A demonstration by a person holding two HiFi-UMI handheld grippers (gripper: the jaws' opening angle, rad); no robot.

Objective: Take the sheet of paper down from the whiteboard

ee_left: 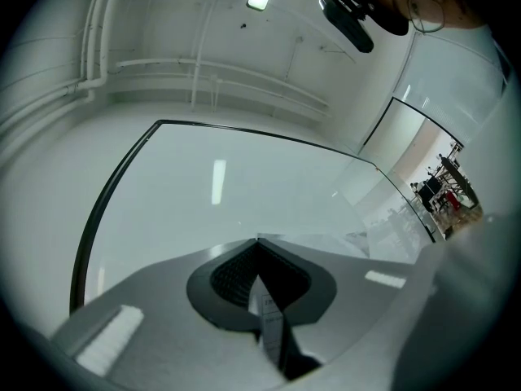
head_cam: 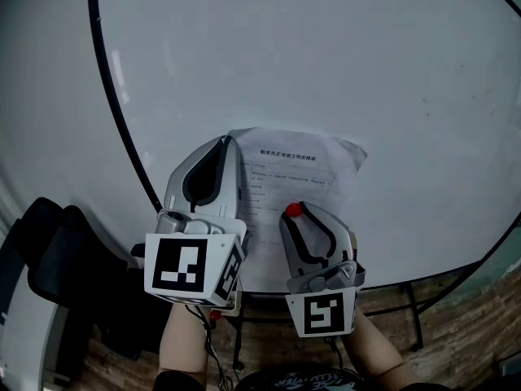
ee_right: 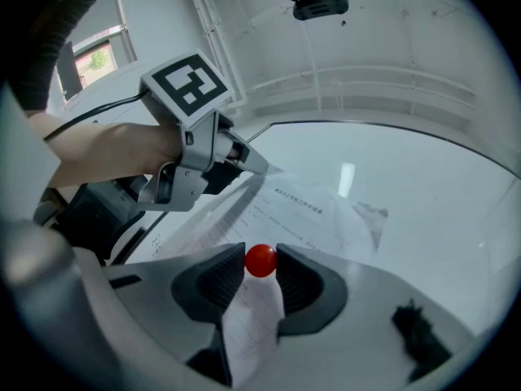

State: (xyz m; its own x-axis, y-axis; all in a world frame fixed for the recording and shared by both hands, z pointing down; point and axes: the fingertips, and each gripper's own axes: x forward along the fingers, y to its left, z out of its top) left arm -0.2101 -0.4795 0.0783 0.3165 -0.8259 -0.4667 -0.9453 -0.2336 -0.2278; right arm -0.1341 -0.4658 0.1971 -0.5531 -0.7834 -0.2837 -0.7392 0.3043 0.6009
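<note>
firmly, left fingers (ee_left: pixel 226 277) tight on paper (head_cam: pixel 303 192), right fingers (ee_right: pixel 208 280) around red magnet (ee_right: pixel 260 261)

White whiteboard (head_cam: pixel 326 72), thin black rim. White paper (head_cam: pixel 297 190), dark print in rows (too small to read). Bright red magnet (head_cam: pixel 292 211). Left gripper (head_cam: pixel 231 140) and right gripper (head_cam: pixel 298 213): pale grey shells, black inside the jaws, black-and-white square markers on cubes (head_cam: pixel 189 267). Brown plank floor (head_cam: pixel 468 332). Black cloth (head_cam: pixel 73 275).
</note>
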